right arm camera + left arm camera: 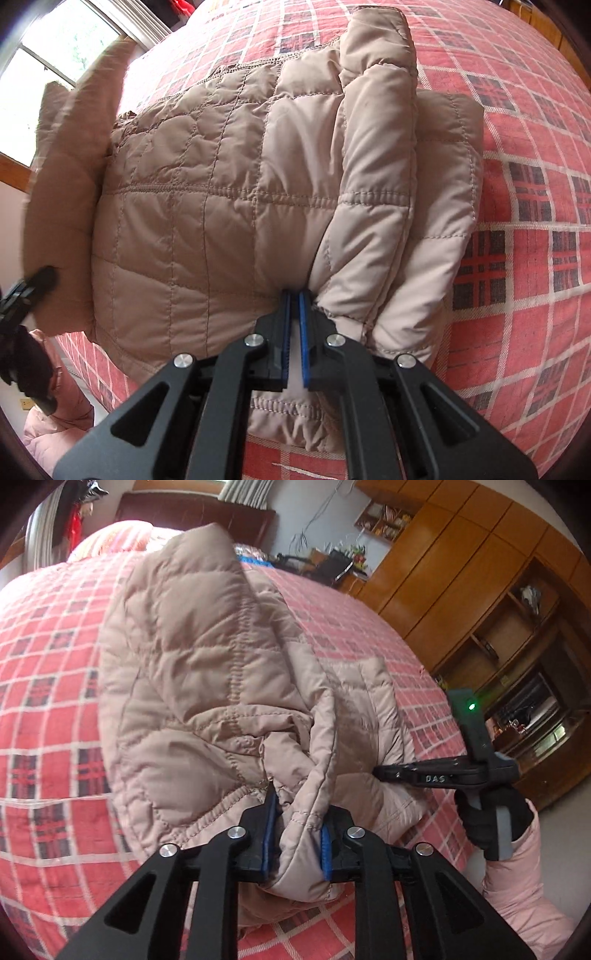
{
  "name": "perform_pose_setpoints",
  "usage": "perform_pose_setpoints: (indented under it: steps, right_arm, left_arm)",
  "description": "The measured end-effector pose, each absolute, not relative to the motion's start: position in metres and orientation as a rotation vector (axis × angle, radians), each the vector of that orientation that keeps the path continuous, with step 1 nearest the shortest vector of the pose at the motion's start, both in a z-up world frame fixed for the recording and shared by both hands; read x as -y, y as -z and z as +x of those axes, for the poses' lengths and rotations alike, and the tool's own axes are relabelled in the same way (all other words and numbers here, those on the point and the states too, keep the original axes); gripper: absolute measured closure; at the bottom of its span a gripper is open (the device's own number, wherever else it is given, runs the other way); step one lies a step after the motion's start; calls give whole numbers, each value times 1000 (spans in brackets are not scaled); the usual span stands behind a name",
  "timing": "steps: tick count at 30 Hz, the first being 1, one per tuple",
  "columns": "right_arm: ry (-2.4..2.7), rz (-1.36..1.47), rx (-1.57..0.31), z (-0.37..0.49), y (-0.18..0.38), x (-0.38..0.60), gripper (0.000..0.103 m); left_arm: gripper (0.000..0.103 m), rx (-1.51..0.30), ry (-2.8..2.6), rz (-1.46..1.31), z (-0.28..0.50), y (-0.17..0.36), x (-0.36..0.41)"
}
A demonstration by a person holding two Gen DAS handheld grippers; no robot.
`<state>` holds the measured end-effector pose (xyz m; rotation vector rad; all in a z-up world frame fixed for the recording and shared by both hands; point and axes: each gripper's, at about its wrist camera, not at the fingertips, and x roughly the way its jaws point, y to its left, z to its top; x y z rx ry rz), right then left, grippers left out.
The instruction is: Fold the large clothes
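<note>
Your left hand-held gripper [295,834] is pinching a thick hem bunch and your right hand-held gripper [294,332] is nipping the jacket [229,206] edge, so be lifting both evenly toward the bed's [535,258] far edge.

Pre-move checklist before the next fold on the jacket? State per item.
1. Left gripper has fabric: ok, a thick bunch of the jacket sits between its blue pads.
2. Right gripper has fabric: ok, its jaws are nearly closed on a thin piece of the jacket's edge.
3. Jacket supported: ok, most of it rests on the checked bedspread.
4. Sleeve tucked in: ok, it lies folded over the jacket body.
5. Landing area free: ok, bare bedspread beyond the jacket.
6. Layers under the jacket lying flat: cannot tell, hidden.
</note>
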<state>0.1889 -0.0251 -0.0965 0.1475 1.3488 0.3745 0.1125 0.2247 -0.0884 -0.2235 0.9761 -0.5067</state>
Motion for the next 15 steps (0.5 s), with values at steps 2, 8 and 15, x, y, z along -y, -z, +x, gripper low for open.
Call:
perform_pose_setpoints:
  steps: [2,8,15]
  right_arm:
    - [-373,148,-1351,189,97,25,101]
    - [-362,142,-1353,190,96,22,101]
    - [-370,152,-1362,191,96,22,101]
  left_arm:
    - [84,-987,508,-198,116,95,-216]
    - [83,-1027,478,-78,127,117,-191]
    - [37,-988,603,-122,111,101,-201]
